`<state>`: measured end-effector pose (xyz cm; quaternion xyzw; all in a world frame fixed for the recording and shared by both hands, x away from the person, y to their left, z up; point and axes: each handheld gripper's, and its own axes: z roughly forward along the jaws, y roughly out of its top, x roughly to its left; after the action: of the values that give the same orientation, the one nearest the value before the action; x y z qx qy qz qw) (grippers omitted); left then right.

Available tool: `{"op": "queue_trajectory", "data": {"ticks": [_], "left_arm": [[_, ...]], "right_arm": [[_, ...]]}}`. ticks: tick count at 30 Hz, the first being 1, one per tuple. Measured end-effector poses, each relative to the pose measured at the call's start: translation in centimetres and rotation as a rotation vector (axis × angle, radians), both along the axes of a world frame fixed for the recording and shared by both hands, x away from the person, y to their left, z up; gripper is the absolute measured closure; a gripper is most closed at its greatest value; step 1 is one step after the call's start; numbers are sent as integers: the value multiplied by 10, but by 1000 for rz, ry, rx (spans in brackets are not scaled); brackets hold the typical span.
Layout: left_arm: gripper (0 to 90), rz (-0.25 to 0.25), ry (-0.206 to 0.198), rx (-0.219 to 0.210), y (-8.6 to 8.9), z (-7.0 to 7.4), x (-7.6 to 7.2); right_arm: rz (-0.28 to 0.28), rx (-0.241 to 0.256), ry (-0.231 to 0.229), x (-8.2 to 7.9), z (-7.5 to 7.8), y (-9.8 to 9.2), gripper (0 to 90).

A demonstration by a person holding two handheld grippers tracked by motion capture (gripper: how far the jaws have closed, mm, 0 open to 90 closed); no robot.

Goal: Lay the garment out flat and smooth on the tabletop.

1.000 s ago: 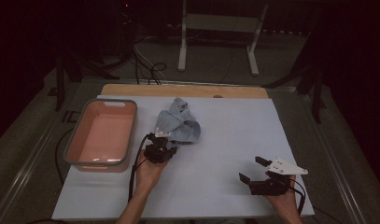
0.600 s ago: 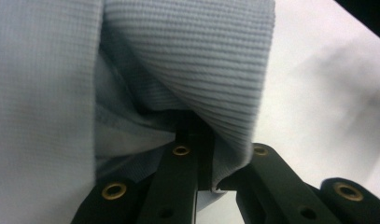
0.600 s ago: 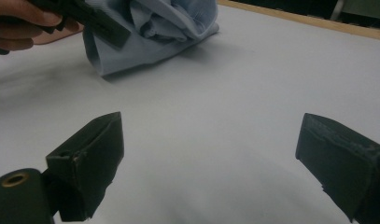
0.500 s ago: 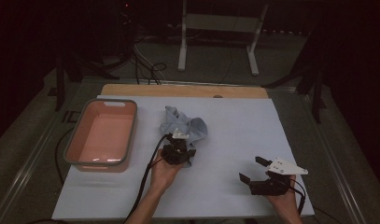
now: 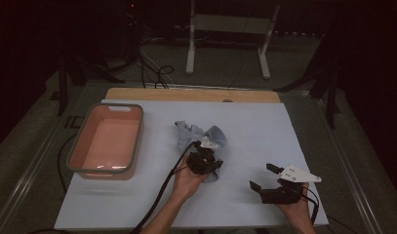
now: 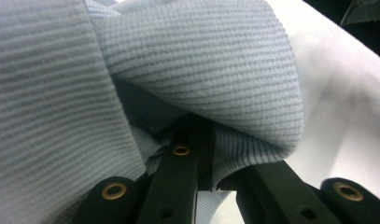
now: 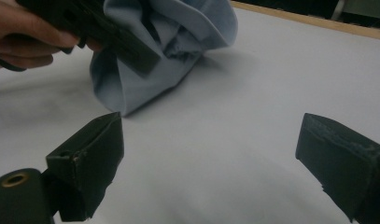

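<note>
Gripping cloth (image 5: pixel 206 139) mid-table, left claw (image 5: pixel 206 155); right claw (image 5: pixel 265 179) wide.

Pale blue ribbed cloth (image 5: pixel 206 139), crumpled and bunched; mid-table on the white sheet, one edge lifted.

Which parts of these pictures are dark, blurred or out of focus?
High view: the room behind the table is nearly black and the whole picture is dim. Left gripper view: the light blue cloth is sharp in the middle and soft at the left edge. Right gripper view: the right gripper and its jaws look blurred.
</note>
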<state>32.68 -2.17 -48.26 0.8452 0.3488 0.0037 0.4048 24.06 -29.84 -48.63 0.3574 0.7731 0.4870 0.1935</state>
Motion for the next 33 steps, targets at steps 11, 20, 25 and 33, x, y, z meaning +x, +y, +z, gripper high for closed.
{"op": "queue_trajectory", "data": {"ticks": [11, 20, 25, 33], "left_arm": [[679, -106, 19, -36, -14, 3, -14], [484, -63, -51, -62, 14, 38, -27], [454, -22, -85, -69, 24, 50, -23], [349, 64, -105, -37, 21, 54, 4]], "right_arm": [[2, 4, 0, 0, 0, -1, 79], [-2, -1, -2, 0, 0, 0, 79], [1, -2, -4, 0, 0, 0, 79], [6, 1, 1, 0, 0, 1, 79]]}}
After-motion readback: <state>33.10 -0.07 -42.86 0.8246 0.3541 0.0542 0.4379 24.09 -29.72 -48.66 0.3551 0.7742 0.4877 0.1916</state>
